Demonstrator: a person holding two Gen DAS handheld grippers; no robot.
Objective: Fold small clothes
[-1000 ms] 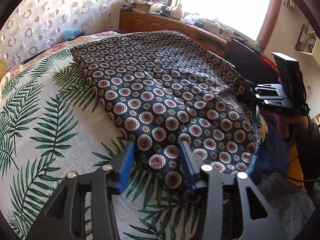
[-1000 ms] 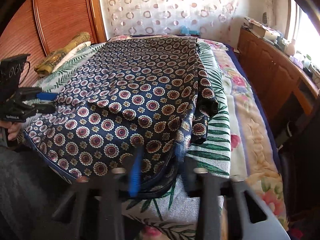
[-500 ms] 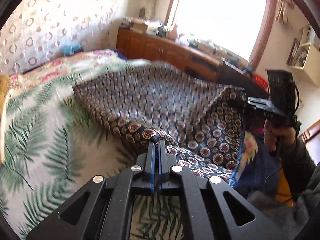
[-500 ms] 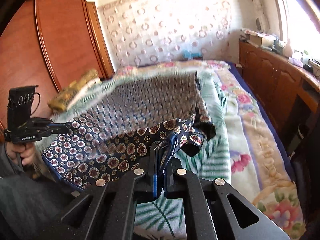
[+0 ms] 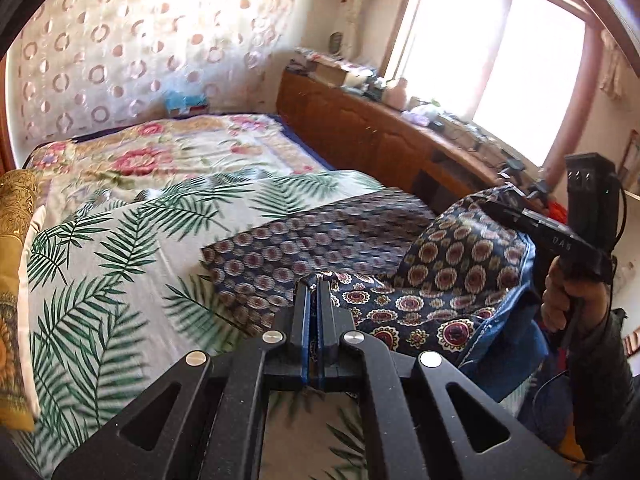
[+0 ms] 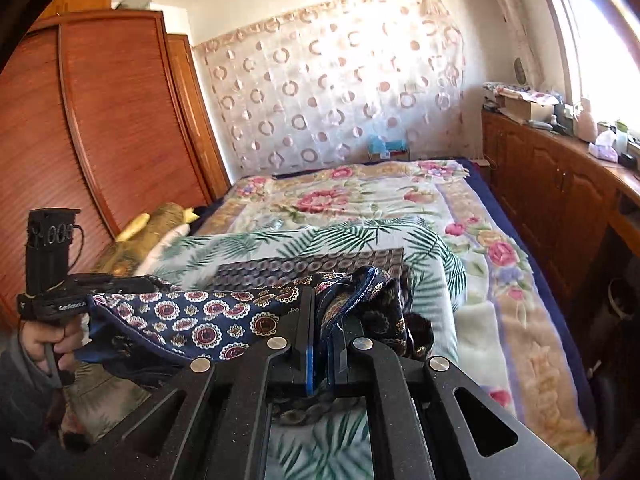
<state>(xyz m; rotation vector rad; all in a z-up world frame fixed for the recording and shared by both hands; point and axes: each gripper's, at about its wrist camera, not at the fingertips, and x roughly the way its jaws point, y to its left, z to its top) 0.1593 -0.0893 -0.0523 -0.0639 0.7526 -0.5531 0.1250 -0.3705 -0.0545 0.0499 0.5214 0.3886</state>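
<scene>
Both grippers had risen since a second earlier, lifting the near edge of the navy cloth garment printed with red and cream medallions (image 5: 460, 280) off the bed; it had then lain flat and spread over the palm-leaf printed bedsheet (image 5: 100, 280), with the left jaws standing apart.

Left gripper (image 5: 315, 292): black frame, blue pads, jaws pinched together on the garment's near hem, fabric emerging at the tips. In the right wrist view it (image 6: 116, 282) sat at the left edge of frame, held by a hand (image 6: 44, 340), with the cloth hanging from it.

Right gripper (image 6: 322, 308): jaws clamped on a bunched fold of the same garment, a blue-piped seam (image 6: 352, 300) standing up between the pads. In the left wrist view it (image 5: 516, 210) was at the right, gripped by a hand (image 5: 568, 296) in a dark sleeve.

Garment state: near edge held raised and stretched between the two grippers, sagging in the middle. Far portion lay on the palm-leaf sheet toward the bed's near end, blurred.

Surroundings: floral pink and cream blanket (image 6: 360, 200) covered the far half of the bed. Yellow-gold patterned pillow (image 5: 12, 260) along the bed's left edge. Wooden sideboard (image 6: 560, 184) ran along the right side under the window. Reddish wooden wardrobe (image 6: 100, 120) stood at the left.
</scene>
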